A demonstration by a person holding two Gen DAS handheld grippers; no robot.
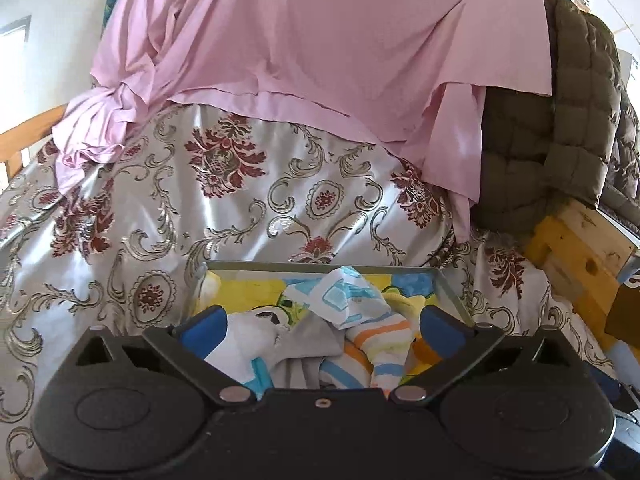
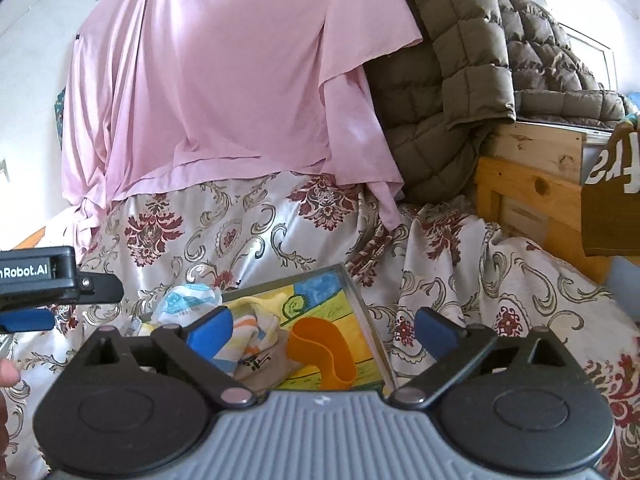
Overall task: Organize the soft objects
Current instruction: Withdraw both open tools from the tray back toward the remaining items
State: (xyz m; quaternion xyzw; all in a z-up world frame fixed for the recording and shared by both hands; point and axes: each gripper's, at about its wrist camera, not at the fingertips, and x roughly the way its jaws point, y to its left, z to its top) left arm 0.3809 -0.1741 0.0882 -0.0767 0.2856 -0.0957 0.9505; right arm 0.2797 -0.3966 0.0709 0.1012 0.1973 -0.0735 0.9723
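Observation:
A metal-rimmed tray (image 1: 320, 266) with a brightly painted bottom lies on the bed. In it are a blue-and-white patterned sock (image 1: 344, 300), a sock striped in orange, blue and yellow (image 1: 380, 344), a grey cloth (image 1: 308, 348) and a white sock (image 1: 252, 336). My left gripper (image 1: 322, 324) hovers open over this pile, its pads touching nothing. In the right wrist view my right gripper (image 2: 324, 332) is also open, above the tray's right rim (image 2: 367, 320) and an orange piece (image 2: 324, 356). The striped sock (image 2: 248, 332) lies beside its left pad.
A pink cloth (image 1: 320, 60) and an olive quilted jacket (image 2: 460, 80) hang behind the flowered satin bedspread (image 1: 248, 208). A wooden frame (image 2: 528, 200) stands at the right. The left gripper's blue finger (image 2: 24, 320) and a person's fingertip (image 2: 6, 372) show at the left edge.

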